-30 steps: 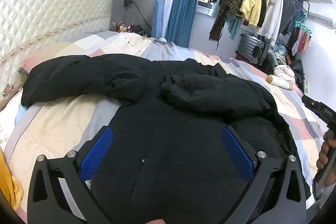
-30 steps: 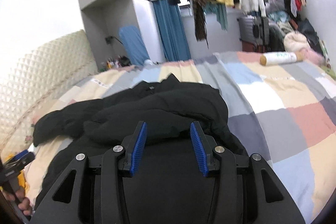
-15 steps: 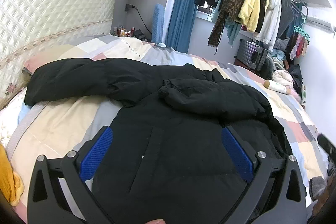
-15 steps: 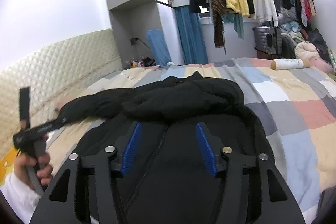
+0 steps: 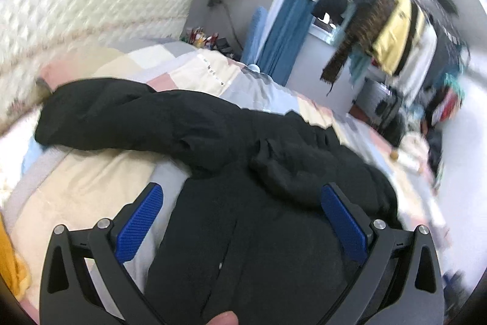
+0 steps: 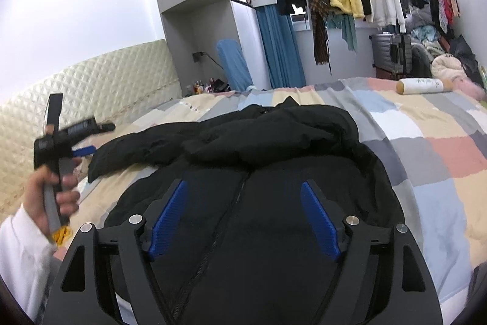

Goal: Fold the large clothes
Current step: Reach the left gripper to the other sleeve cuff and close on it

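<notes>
The patchwork bed gives you a broad flat surface, and the black jacket lies front-up across it, one sleeve already folded over its chest, the other flung toward the headboard. Your right gripper is opening, nothing between its pads. Your left gripper hangs released, empty, above the hem.
</notes>
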Demonstrator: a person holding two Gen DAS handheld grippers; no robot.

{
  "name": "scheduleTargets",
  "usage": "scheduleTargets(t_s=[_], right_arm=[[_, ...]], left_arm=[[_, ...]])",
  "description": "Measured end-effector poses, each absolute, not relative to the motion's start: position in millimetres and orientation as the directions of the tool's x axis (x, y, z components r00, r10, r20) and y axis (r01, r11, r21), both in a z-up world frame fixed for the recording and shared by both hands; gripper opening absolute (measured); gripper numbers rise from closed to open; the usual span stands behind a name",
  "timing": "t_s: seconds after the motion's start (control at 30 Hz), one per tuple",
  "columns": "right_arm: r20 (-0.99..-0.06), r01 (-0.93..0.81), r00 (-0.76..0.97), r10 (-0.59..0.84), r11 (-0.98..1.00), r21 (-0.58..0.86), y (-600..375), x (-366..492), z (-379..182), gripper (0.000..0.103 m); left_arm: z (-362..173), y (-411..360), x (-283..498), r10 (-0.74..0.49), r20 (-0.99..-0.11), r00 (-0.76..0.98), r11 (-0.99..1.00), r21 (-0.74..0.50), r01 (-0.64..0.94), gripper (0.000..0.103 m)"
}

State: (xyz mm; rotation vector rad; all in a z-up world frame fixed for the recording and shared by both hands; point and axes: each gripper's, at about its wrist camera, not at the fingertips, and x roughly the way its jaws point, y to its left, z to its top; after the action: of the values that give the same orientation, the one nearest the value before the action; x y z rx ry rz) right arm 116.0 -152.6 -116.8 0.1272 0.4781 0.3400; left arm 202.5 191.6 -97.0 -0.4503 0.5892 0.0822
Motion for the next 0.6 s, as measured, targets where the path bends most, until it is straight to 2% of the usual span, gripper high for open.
scheduleTargets(t_s=[0.13,0.33,0.47,0.6], right_arm=[[-0.436,-0.297,0.826,0.356,0.934,0.198,-149,117,-119,0.08],[-0.457,-0.294,0.822,0.341,0.94,0.174,-141,119,-122,0.08],[-0.476,-0.286,0.814,0.333,0.943,0.17,-134,124,-123,0.083],[-0.504,-0.294,0.798,0.331,0.943,0.155,-125,126,-126,0.084]], left_arm=[[-101,241,224,-0.027,-0.577,0.816,0.853,-0.439,-0.282,0.103],[-140,321,235,-0.026,-0.633,0.774,0.731,-0.54,-0.417,0.103],[-168,358,236,-0.023,-0.689,0.724,0.69,-0.535,-0.488,0.103],[-198,408,221,-0.057,-0.664,0.746,0.599,-0.62,-0.506,0.102]])
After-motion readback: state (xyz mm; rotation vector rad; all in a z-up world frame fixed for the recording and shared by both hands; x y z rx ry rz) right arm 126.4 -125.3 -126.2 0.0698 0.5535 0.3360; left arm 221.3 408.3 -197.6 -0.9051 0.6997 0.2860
